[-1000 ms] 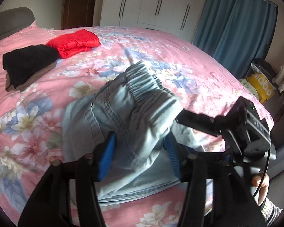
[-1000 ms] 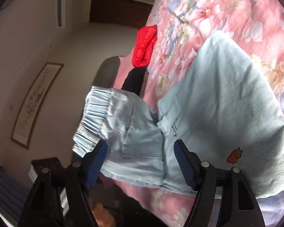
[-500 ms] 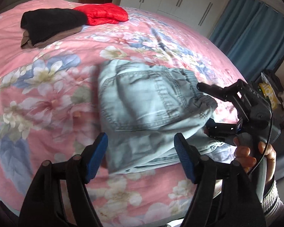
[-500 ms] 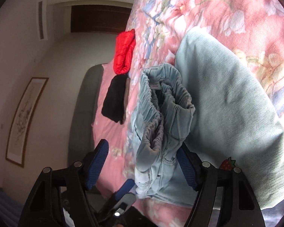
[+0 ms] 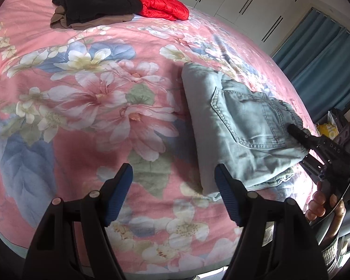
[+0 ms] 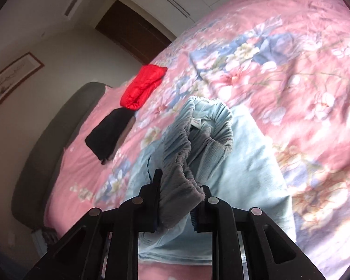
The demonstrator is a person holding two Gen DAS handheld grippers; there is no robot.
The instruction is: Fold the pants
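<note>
The light blue pants (image 5: pixel 242 130) lie folded on the pink floral bedspread (image 5: pixel 93 98), back pocket up. My left gripper (image 5: pixel 173 186) is open and empty, just left of the pants' near corner. My right gripper (image 6: pixel 177 200) is shut on the pants' elastic waistband (image 6: pixel 186 158), which bunches up between its fingers. The rest of the pants (image 6: pixel 249 177) spreads flat beneath it. In the left wrist view the right gripper (image 5: pixel 301 137) reaches onto the pants' right edge.
A folded black garment (image 5: pixel 95 7) and a red puffy jacket (image 5: pixel 163 5) lie at the far side of the bed; both also show in the right wrist view, the black one (image 6: pixel 109 133) and the red one (image 6: pixel 142 86). Blue curtains (image 5: pixel 319 63) hang at the right.
My left gripper has let go of the pants and drawn back to the left. The pants have dropped flat onto the bed. My right gripper has closed on the waistband.
</note>
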